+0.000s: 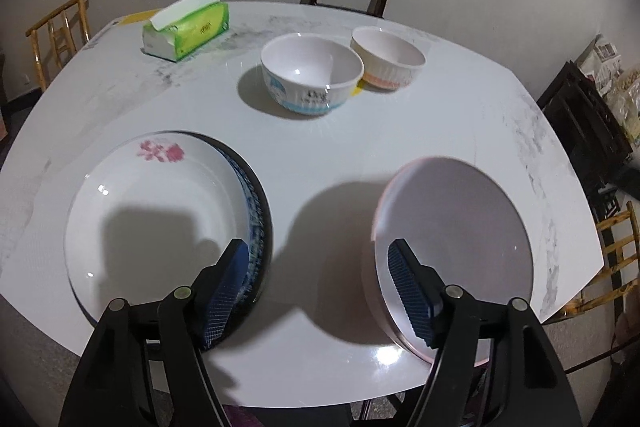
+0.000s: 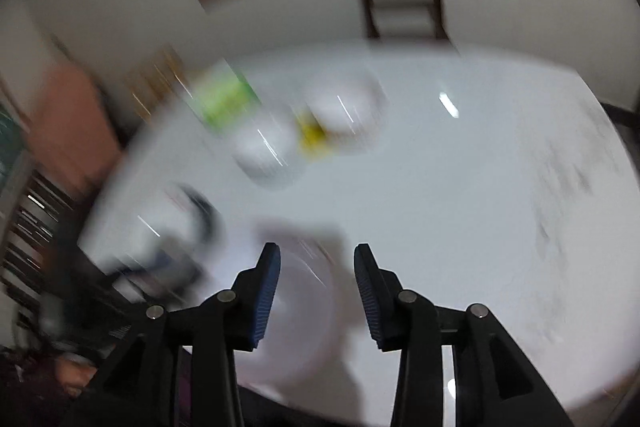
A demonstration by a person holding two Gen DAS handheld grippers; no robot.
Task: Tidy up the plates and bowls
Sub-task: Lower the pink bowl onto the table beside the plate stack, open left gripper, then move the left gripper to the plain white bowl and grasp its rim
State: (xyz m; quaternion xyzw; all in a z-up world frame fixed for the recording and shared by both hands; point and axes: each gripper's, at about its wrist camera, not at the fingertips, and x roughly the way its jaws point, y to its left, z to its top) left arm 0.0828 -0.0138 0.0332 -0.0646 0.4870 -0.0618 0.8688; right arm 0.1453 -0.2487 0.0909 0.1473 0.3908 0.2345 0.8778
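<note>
1. Left gripper [image 1: 318, 291]: jaws wide apart, nothing between the pads, bare table [image 1: 320, 155] below the gap.
2. Flower plate [image 1: 156, 215] lies on a blue-rimmed plate [image 1: 256, 211], stacked near-left, just beside the left pad.
3. Pink plate [image 1: 460, 227] near-right, near edge overhanging the table; right pad in front of it, contact unclear.
4. Blue bowl [image 1: 312, 79] and orange bowl [image 1: 388, 61] mid-table, side by side, touching or nearly.
5. Tissue pack [image 1: 188, 27] far left.
6. Right gripper [image 2: 316, 295]: view heavily blurred, jaws open, gripping nothing; a pale plate shows below the gap.
</note>
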